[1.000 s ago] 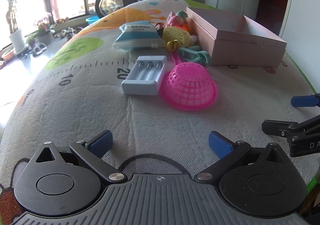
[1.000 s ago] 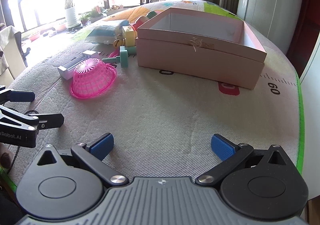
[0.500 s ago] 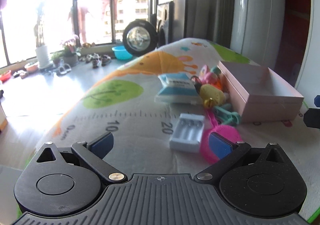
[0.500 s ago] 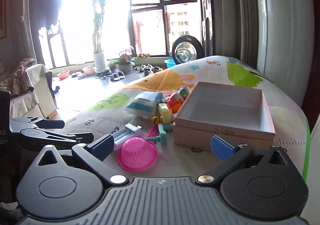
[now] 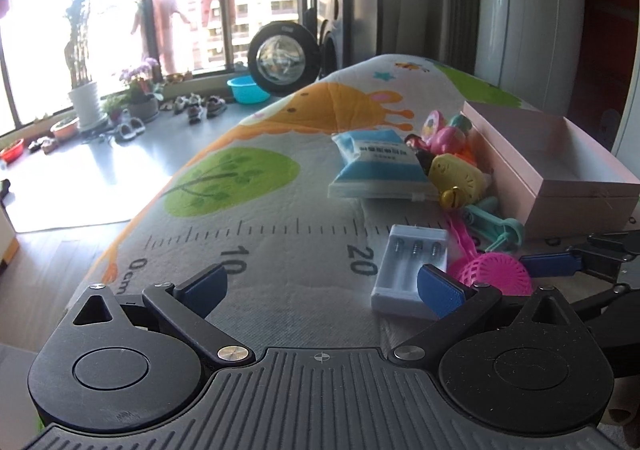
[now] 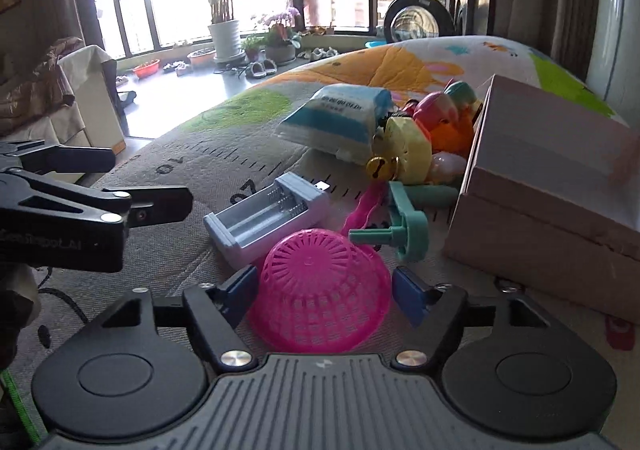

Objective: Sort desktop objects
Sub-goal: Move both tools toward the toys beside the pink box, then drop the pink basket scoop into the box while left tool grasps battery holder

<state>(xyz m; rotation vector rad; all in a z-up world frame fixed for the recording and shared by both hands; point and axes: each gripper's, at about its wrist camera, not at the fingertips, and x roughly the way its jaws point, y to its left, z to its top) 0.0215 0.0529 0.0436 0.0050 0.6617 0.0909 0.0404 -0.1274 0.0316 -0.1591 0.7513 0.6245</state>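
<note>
Care with the squeeze matters most now: the right gripper (image 6: 324, 292) is closing, its blue fingers (image 6: 408, 296) flanking the upside-down pink basket (image 6: 320, 290), which lies on the patterned mat (image 6: 168, 250) just in front of the grey battery charger (image 6: 266, 215) and near the open pink box (image 6: 560, 185). From this view the fingers look not quite pressed against the mesh. Thin plastic like this probably flexes, so I would grip low and evenly on the flaring rim, then lift straight up to clear the teal toy (image 6: 404, 228) beside it. The left gripper (image 5: 322, 286) hangs wide open over the mat with nothing between its fingers.
</note>
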